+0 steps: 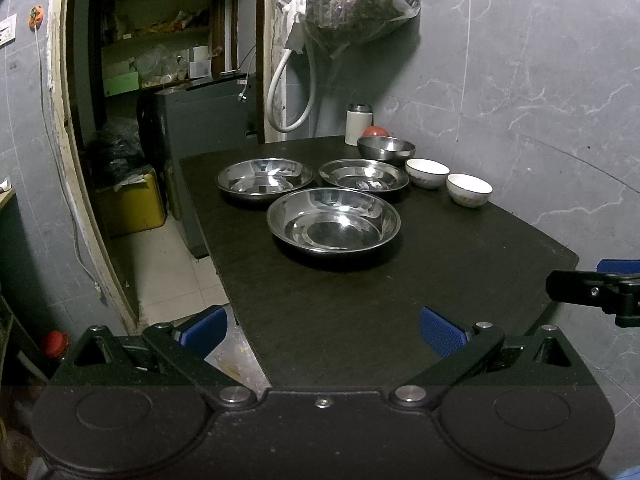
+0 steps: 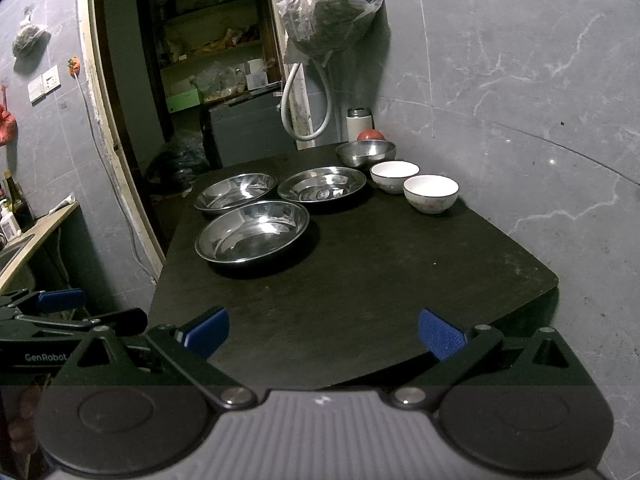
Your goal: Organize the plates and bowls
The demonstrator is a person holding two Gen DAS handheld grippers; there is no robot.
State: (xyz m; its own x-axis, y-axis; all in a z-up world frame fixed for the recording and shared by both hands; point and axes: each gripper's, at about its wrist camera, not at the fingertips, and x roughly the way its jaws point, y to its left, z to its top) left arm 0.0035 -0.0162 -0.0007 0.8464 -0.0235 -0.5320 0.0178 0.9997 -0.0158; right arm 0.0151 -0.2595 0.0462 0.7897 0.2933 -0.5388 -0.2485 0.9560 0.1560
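Observation:
Three shallow steel plates lie on a dark table (image 1: 360,312): the nearest plate (image 1: 333,222) (image 2: 252,232), a far left plate (image 1: 265,178) (image 2: 236,193) and a far right plate (image 1: 364,175) (image 2: 322,184). Behind them stands a steel bowl (image 1: 386,148) (image 2: 366,153). Two white bowls (image 1: 427,173) (image 1: 469,189) sit to the right, seen too in the right wrist view (image 2: 394,176) (image 2: 431,193). My left gripper (image 1: 323,330) is open over the table's near edge, empty. My right gripper (image 2: 323,332) is open too, empty, well short of the dishes.
A white flask (image 1: 358,124) and a red round thing (image 1: 375,131) stand at the table's far end by the grey wall. A plastic bag (image 1: 356,4) hangs above. Left of the table are a doorway, a grey cabinet (image 1: 208,128) and a yellow box (image 1: 132,204).

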